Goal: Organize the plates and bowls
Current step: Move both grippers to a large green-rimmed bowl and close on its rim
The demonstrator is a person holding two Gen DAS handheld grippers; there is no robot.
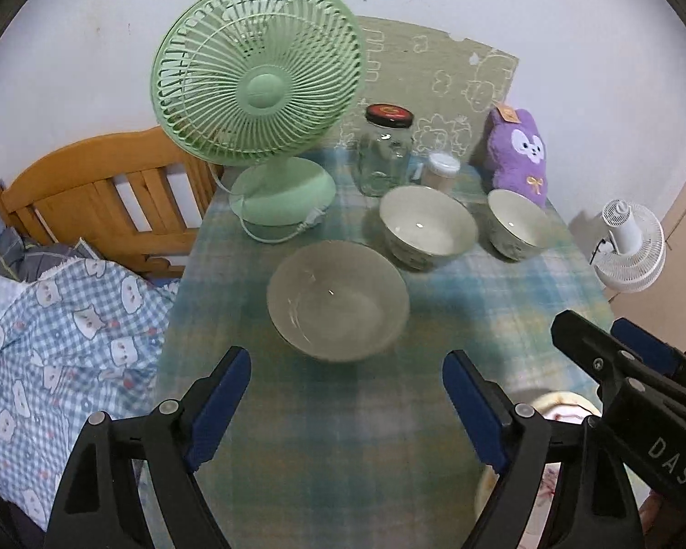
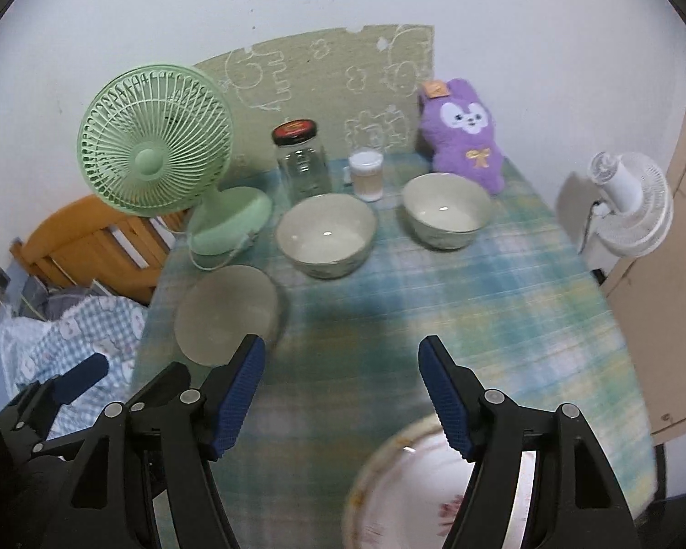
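Left wrist view: left gripper (image 1: 345, 405) hangs over the near part of the table (image 1: 517, 288), jaws spread wide, nothing between the blue pads, only plaid cloth below. Grey bowl (image 1: 338, 299) sits straight ahead of the jaws, near the table's left edge, rim up, apart from the fingertips. Two patterned bowls stand further back: middle bowl (image 1: 427, 226) ahead and to the right, right bowl (image 1: 517, 224) toward the far right corner by the purple plush (image 1: 519, 155). Green fan (image 1: 258, 91) and glass jar (image 1: 386, 151) line the far edge. Flowered plate (image 1: 567, 405) shows only as a sliver at the near right, mostly hidden behind the jaw and the right gripper (image 1: 617, 347), which enters from the right.

Right wrist view: right gripper (image 2: 340, 395) is likewise parted, holding nothing. The plate (image 2: 407, 480) lies at the near edge, directly beneath its right finger, rim and floral print clear here. The grey bowl (image 2: 226, 313) lies off to the left, just past the left finger; the middle bowl (image 2: 324, 235) and right bowl (image 2: 446, 210) stand ahead.

Judgement: bowls are round, so no long axis governs the approach. Left hand is nearer the grey bowl, right hand nearer the plate. Nesting not yet begun.
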